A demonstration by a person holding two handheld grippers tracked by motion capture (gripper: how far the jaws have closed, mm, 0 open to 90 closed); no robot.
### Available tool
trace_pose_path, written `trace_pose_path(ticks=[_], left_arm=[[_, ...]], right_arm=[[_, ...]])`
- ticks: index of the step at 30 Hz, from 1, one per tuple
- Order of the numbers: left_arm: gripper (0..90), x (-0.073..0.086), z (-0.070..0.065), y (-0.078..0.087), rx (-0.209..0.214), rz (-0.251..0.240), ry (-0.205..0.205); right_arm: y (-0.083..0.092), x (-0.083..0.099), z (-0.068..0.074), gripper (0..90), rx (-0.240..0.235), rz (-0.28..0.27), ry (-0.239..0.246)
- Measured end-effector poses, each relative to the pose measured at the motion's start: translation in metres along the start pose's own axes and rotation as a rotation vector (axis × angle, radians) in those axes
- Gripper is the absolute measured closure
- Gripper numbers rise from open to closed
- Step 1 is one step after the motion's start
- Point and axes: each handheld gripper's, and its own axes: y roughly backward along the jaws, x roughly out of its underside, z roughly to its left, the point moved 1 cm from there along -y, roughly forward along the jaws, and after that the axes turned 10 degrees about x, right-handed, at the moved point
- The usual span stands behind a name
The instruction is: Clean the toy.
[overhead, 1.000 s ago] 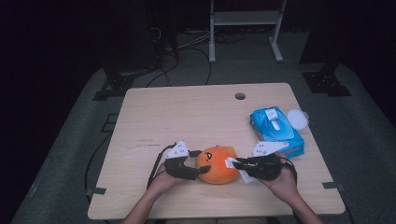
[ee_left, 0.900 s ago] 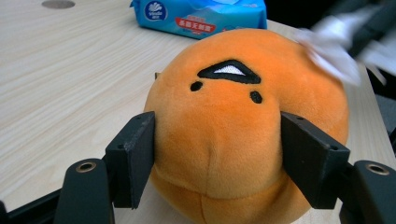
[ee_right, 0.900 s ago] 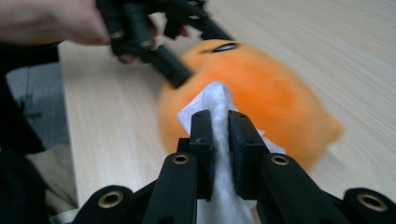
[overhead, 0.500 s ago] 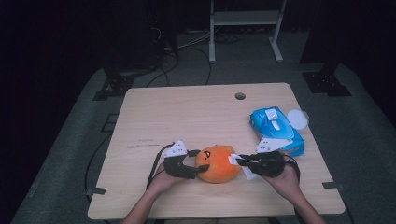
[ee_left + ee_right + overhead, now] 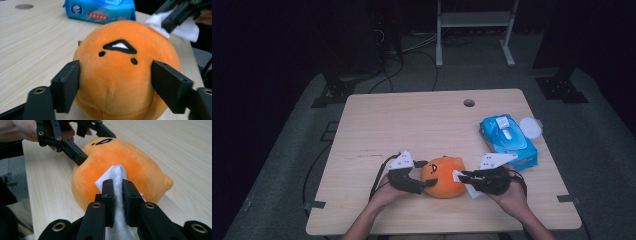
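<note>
1. An orange plush toy [image 5: 443, 176] is seen near the front edge of the tabletop [image 5: 412, 125], at about 6 o'clock from its centre, lying on its side between the two claws.

2. The toy is flanked by the left claw [image 5: 428, 183] at its 9 o'clock side; in the left gripper view the jaws stand at either cheek of the toy [image 5: 125, 75], below the stitched face. The jaws have just been opening with the toy between them, and the plush is barely dented, so the hold is judged to be a loose steadying one, if the pads press at all.

3. The steadying is judged to serve the other side: a white tissue [image 5: 117, 195] is pinched flat between the pressed-together jaws of the right claw [image 5: 117, 185] and is laid against the toy's flank from 3 o'clock, as if for wiping.

4. In the high view the right claw [image 5: 460, 175] is seen with the tissue [image 5: 467, 184] hanging from it beside the toy.

5. A blue pack of wipes [image 5: 508, 141] is seen at 2 o'clock from the toy, well apart from it. Its top flap appears raised, and a white round lid-like piece [image 5: 530, 126] is seen at its far corner. What remains inside cannot be told; the pinched tissue is judged to come from it.
</note>
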Motion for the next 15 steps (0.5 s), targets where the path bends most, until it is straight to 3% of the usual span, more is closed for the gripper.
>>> trace_pose_path(ticks=[4, 8, 9, 12, 15], left_arm=[[28.2, 0.003, 0.002, 0.0, 0.001, -0.007, 0.008], [28.0, 0.004, 0.003, 0.0, 0.003, -0.014, 0.015], [27.9, 0.004, 0.003, 0.0, 0.003, -0.015, 0.026], [27.5, 0.001, 0.001, -0.003, -0.007, -0.021, 0.037], [27.2, -0.003, -0.004, -0.007, -0.029, -0.028, 0.036]], right_arm=[[0.001, 0.005, -0.017, 79.9, 0.027, -0.001, -0.05], [0.003, 0.007, -0.022, 80.0, 0.061, 0.013, -0.052], [0.003, 0.007, -0.022, 80.1, 0.047, 0.007, -0.069], [0.004, 0.001, -0.012, 80.2, 0.027, -0.012, -0.048], [-0.001, -0.007, 0.008, 80.0, -0.042, -0.03, -0.007]])
